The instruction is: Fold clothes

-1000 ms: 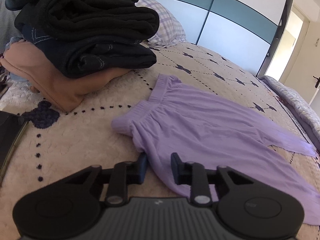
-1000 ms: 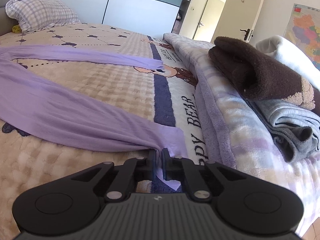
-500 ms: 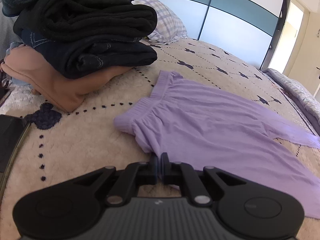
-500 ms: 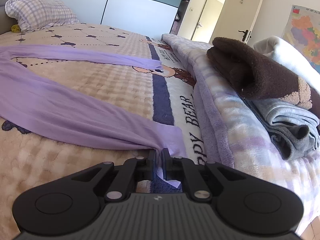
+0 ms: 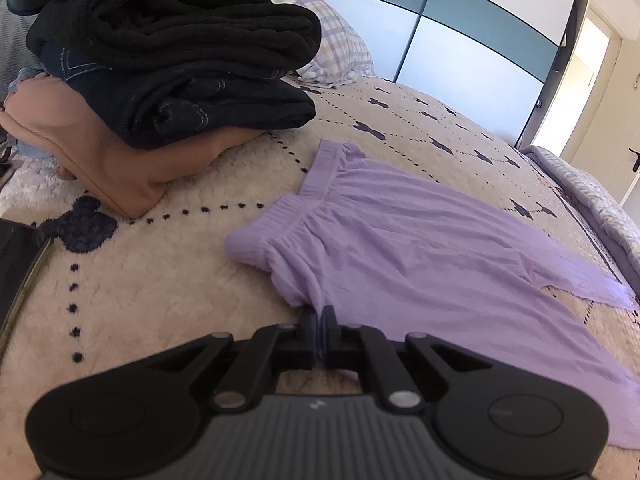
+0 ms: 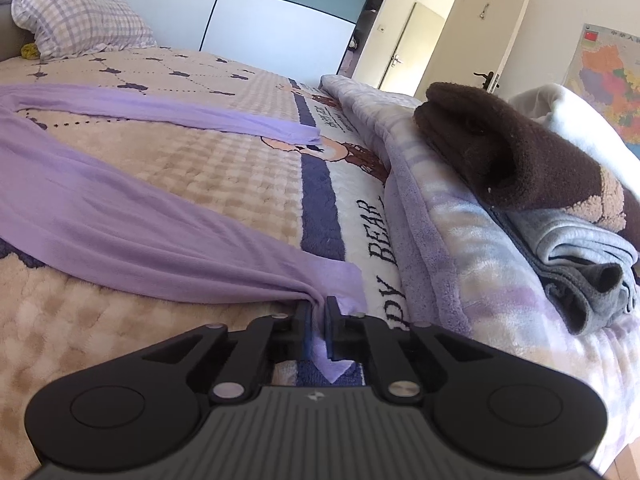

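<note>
Garment: thin lilac purple trousers [image 5: 420, 248] with gathered waistband, spread flat on the cream plush bed blanket [image 5: 132, 280], legs apart.
Left tool [image 5: 319, 316]: jaws pinched shut on the trousers' near edge just below the waistband.
Right tool [image 6: 318, 307]: jaws clamped shut on the near leg's hem [image 6: 336, 280], fabric bunched between the pads.
Key relation: long axis runs waistband to hems, from left tool across to right tool; the free far leg [image 6: 180, 110] lies beyond the held one, away from both tools.
Likely next: carry the held edge over onto the far leg, both ends together.
Clutter: stack of folded dark clothes [image 5: 172, 52] left of the waistband; folded brown fleece [image 6: 504, 152] right of the hems.
</note>
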Motion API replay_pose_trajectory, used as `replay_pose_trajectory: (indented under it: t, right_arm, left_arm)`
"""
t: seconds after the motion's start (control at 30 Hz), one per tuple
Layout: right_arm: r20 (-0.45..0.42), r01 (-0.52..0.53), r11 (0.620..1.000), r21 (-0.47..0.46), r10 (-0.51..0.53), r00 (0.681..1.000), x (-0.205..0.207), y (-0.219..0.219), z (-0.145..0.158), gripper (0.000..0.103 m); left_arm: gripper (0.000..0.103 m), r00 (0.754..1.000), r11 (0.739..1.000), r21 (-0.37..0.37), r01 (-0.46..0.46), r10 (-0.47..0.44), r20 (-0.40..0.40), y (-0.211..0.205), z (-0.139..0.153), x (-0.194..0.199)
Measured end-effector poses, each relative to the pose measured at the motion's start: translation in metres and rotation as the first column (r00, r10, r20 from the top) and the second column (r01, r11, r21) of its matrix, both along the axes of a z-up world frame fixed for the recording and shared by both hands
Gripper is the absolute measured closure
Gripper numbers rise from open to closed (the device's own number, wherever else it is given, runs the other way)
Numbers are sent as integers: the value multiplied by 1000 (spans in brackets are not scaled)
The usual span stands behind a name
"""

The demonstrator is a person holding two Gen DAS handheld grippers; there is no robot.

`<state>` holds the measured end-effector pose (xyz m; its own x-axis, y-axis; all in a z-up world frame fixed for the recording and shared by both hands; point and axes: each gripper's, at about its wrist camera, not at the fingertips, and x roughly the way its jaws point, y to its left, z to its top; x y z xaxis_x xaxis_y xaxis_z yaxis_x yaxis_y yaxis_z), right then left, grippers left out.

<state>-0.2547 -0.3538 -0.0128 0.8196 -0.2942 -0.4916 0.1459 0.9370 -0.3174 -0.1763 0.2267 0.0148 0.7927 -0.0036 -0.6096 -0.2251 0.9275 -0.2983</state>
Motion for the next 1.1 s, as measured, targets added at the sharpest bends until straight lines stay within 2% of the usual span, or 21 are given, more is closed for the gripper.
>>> replay_pose_trajectory:
  t: [0.13,0.33,0.43,0.57,0.83,1.0,1.1]
  right_arm:
    - [38,-2,1000,1,1,999,-8,-3,9,98]
    - [27,-18,999,-33,19,999,-17,-6,18,98]
    - [57,-10,999,-51,13,998,-26,-7,29,100]
    - [81,12,1000,-19,-11,997,-29,-17,40,100]
    - [7,2,1000,-18,-2,1000,-32,-15,23,99]
    - [15,57,998,-4,-57,998,-51,-21,19,90]
    - [3,57,998,8,-57,998,-59,-26,14,90]
  left_arm:
    - [102,1000,999,-33,-2,3,28,6,8,-6]
    - [102,998,997,-76,-6,10,65,16,20,-16]
    - [102,995,997,-81,2,6,100,18,31,-23]
    - [102,992,995,-95,15,-3,130,20,40,-27]
    - [102,994,994,-106,12,0,111,30,18,-27]
    - [102,994,993,-112,21,-9,107,32,14,-28]
    - [102,994,992,-123,22,-8,109,34,13,-27]
